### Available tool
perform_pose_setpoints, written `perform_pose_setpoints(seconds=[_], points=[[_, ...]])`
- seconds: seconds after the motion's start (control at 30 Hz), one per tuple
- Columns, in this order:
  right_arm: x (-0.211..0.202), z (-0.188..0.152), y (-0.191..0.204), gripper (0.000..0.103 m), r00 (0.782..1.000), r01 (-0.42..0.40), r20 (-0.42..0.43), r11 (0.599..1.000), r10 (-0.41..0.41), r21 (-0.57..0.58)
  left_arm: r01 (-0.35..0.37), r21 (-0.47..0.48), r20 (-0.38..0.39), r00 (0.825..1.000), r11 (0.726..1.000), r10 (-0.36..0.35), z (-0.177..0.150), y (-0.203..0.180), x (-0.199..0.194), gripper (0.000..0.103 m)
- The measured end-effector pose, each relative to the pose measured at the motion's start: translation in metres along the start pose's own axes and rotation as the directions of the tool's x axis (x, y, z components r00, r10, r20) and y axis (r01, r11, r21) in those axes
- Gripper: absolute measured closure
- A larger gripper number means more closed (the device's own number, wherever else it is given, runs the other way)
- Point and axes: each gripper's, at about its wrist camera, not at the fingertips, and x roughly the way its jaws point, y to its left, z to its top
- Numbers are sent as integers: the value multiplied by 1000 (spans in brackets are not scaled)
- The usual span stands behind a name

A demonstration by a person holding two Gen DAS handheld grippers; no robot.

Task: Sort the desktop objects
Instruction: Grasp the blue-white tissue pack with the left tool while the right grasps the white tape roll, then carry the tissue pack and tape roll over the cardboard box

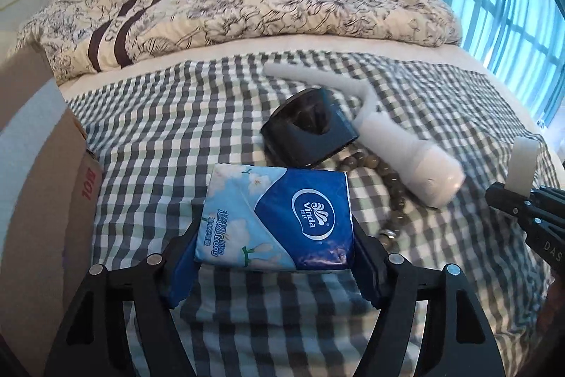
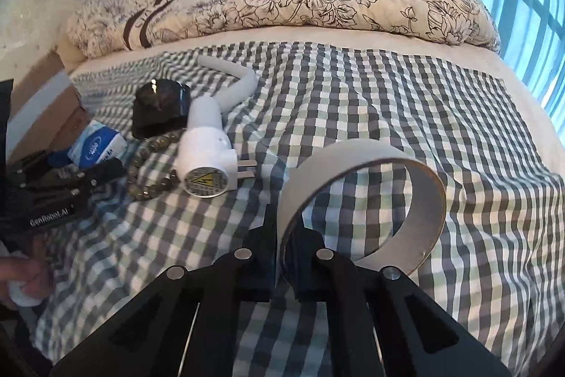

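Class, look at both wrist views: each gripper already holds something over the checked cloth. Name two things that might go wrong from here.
1. The right gripper pinches only the thin wall of the cardboard ring, which might twist or slip out.
2. The left gripper holds the soft tissue pack near the bead bracelet; a low sweep might snag the beads.

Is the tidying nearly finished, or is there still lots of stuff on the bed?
Not nearly. Nothing looks put away yet. In hand: the left gripper squeezes the tissue pack, and the right gripper pinches the cardboard ring. Still lying on the checked cloth: the white plug with its cable, the black holder and the bead bracelet. A cardboard box waits on the left.
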Motion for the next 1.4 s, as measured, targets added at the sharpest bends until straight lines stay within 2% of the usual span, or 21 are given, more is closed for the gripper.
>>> perform_pose_setpoints(seconds=[0.47, 0.77, 0.9, 1.4], points=[[-78, 0, 12, 99, 990, 26, 138, 999, -31, 41, 43, -2, 119, 992, 999, -43, 15, -12, -85, 28], [-141, 8, 41, 99, 965, -9, 261, 1000, 6, 13, 49, 10, 208, 977, 999, -51, 26, -11, -152, 28], [-165, 12, 62, 99, 947, 44, 319, 999, -37, -15, 37, 16, 238, 970, 999, -40, 26, -7, -175, 28], [-220, 28, 97, 99, 929, 32, 368, 999, -33, 7, -1, -45, 322, 947, 999, 16, 27, 32, -249, 28]])
